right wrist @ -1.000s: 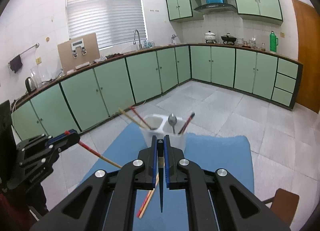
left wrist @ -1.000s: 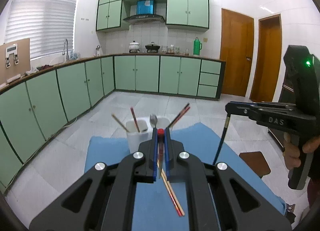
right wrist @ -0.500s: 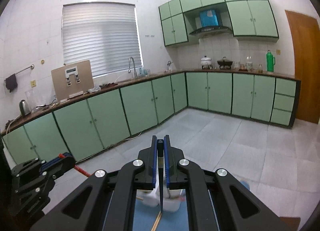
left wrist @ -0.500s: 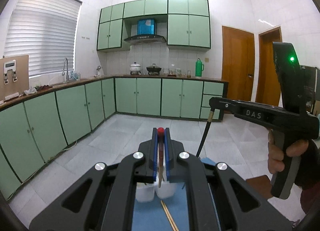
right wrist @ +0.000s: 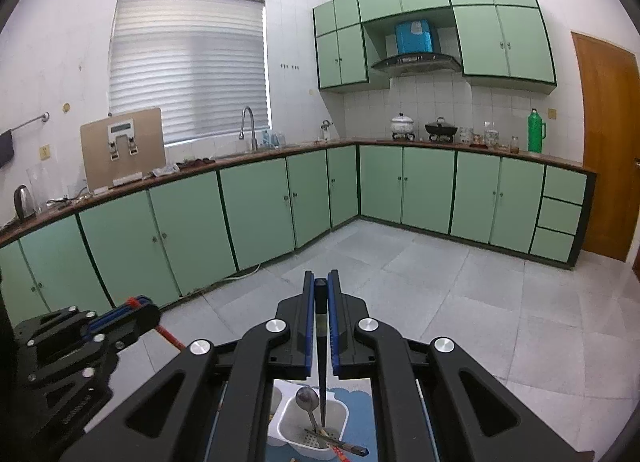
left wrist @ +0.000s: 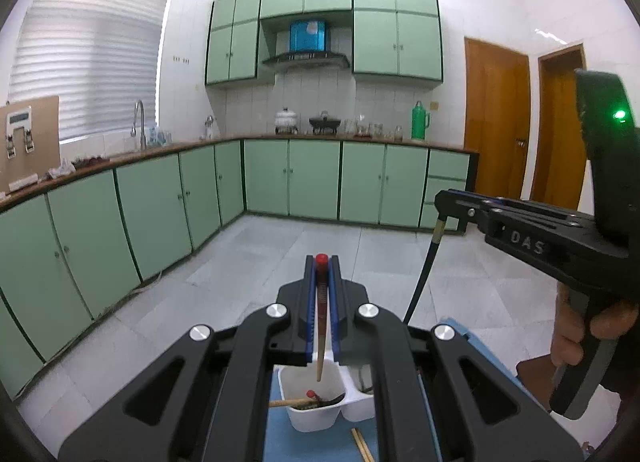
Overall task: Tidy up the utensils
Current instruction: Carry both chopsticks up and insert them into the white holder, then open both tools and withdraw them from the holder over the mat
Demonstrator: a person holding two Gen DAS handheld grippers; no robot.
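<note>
The only writing I could read was "DAS", in pale letters on the side of my right tool [left wrist: 442,204] as it showed in the left wrist view, with a green light glowing on the housing above it and a hand [left wrist: 580,332] wrapped round its grip.

My left tool [left wrist: 322,286] was closed tight on a red-capped chopstick [left wrist: 320,326], which ran down between the blue pads with its pale wooden tip hanging over the left compartment of the white holder [left wrist: 316,420]. That compartment held a wooden stick with a red end lying slanted across it, plus something dark I could not make out. A pair of wooden chopsticks [left wrist: 362,446] lay on the blue worktop [left wrist: 276,442] just in front of the holder.

My right tool was likewise clamped shut, on a dark chopstick [right wrist: 322,354] whose point hung inside the right-hand compartment [right wrist: 340,416]. A metal spoon [right wrist: 306,400] stood there bowl up, and a dark utensil with a reddish one lay across the near rim.

On the counter behind stood a green flask [right wrist: 536,132].
</note>
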